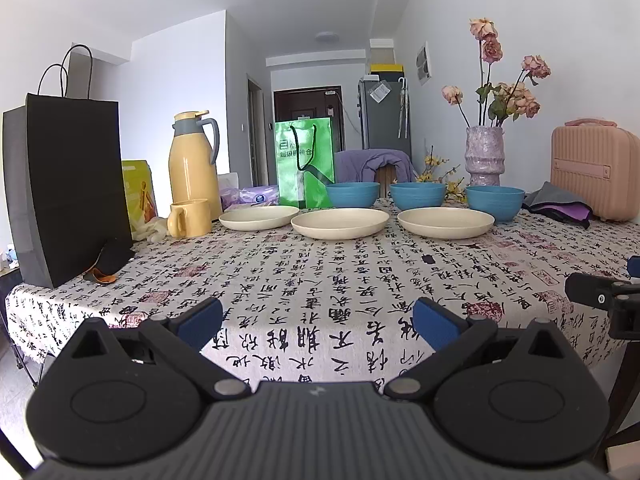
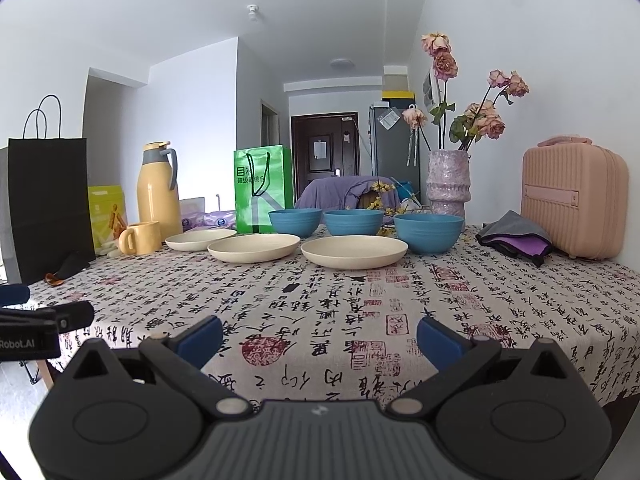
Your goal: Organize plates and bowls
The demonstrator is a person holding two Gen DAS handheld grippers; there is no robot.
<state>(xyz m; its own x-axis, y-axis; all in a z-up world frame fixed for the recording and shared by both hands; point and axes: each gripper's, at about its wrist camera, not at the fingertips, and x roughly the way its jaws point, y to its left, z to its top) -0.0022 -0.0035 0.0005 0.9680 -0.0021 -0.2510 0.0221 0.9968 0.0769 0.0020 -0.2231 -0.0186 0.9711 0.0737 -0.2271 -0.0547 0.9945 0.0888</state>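
Observation:
Three cream plates sit in a row on the far half of the table: left plate point(image 1: 259, 217) point(image 2: 201, 239), middle plate point(image 1: 339, 223) point(image 2: 254, 248), right plate point(image 1: 445, 222) point(image 2: 354, 252). Behind them stand three blue bowls: left bowl point(image 1: 352, 194) point(image 2: 295, 222), middle bowl point(image 1: 417, 195) point(image 2: 353, 222), right bowl point(image 1: 495, 202) point(image 2: 428, 234). My left gripper point(image 1: 318, 320) is open and empty above the table's near edge. My right gripper point(image 2: 319, 334) is open and empty, beside it to the right, far short of the dishes.
The table wears a calligraphy-print cloth point(image 1: 320, 280). At the left stand a black paper bag point(image 1: 64, 188), a yellow thermos point(image 1: 193, 162) and a yellow mug point(image 1: 190, 218). A green bag point(image 1: 305, 162), a flower vase point(image 1: 485, 156), a pink case point(image 1: 594, 172) and folded cloths point(image 1: 560, 204) line the back.

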